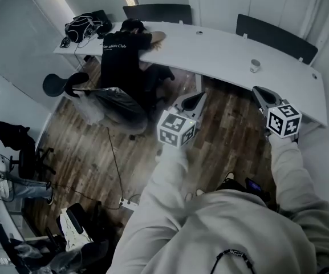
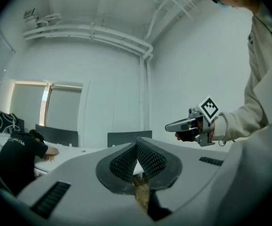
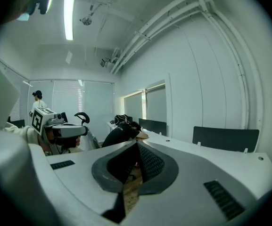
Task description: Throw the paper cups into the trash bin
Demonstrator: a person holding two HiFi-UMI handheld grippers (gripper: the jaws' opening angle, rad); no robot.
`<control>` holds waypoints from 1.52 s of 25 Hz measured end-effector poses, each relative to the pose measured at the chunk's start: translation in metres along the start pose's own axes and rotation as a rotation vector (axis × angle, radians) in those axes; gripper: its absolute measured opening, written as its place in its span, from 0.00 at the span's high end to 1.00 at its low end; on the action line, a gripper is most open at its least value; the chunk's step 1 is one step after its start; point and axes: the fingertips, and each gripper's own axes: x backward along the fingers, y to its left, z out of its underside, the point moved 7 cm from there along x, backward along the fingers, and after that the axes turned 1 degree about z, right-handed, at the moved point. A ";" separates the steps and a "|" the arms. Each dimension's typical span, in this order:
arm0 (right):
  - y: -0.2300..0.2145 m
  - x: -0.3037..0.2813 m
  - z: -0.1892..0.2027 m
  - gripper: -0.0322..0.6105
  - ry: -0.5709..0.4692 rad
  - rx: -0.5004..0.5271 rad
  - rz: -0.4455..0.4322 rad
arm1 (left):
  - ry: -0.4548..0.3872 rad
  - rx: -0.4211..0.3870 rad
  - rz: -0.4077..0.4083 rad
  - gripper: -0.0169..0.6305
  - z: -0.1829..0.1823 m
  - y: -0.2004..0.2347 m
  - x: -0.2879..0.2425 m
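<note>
A small paper cup (image 1: 255, 65) stands alone on the long white desk (image 1: 221, 50), toward its right end. I cannot make out a trash bin in any view. My left gripper (image 1: 200, 96) is held over the wooden floor short of the desk, jaws shut with nothing between them. My right gripper (image 1: 257, 90) hovers at the desk's front edge, just short of the cup, shut and empty. In the left gripper view the left gripper (image 2: 136, 146) has its jaws closed, and the right gripper (image 2: 173, 125) is seen at the right. The right gripper view shows the right gripper (image 3: 136, 146) closed.
A person in a black T-shirt (image 1: 121, 50) leans on the desk's left part. Dark chairs (image 1: 275, 36) stand behind the desk, and an office chair (image 1: 61, 83) is at the left. A cable and power strip (image 1: 127, 201) lie on the floor. Another person (image 1: 4, 181) sits far left.
</note>
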 end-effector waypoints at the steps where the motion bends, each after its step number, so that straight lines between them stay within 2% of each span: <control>1: -0.010 0.005 0.000 0.92 0.002 -0.004 0.008 | 0.003 0.021 -0.006 0.99 0.003 0.004 -0.001; 4: -0.040 0.015 0.009 0.92 0.006 -0.050 0.045 | -0.003 0.069 -0.003 0.99 0.011 0.009 -0.013; 8: -0.051 0.008 0.030 0.92 0.018 -0.073 0.059 | -0.001 0.056 0.009 0.99 0.020 0.005 -0.043; 15: -0.121 0.016 0.023 0.92 -0.004 -0.036 0.049 | 0.094 0.042 0.054 0.99 0.018 -0.004 -0.131; 20: -0.172 0.023 0.010 0.92 -0.044 0.010 0.009 | 0.076 -0.014 0.037 0.99 -0.007 0.003 -0.177; 24: -0.220 0.033 0.016 0.92 -0.036 0.008 0.007 | 0.058 -0.047 0.002 0.99 -0.012 -0.003 -0.216; 29: -0.252 0.036 0.025 0.92 -0.059 -0.028 0.038 | 0.085 -0.052 0.052 0.99 -0.008 0.000 -0.257; 33: -0.271 0.023 0.026 0.92 -0.031 -0.002 0.035 | 0.038 -0.045 0.097 0.99 -0.011 0.015 -0.299; 38: -0.308 -0.015 0.040 0.92 -0.003 -0.042 0.053 | 0.037 -0.015 0.161 0.99 0.019 0.039 -0.363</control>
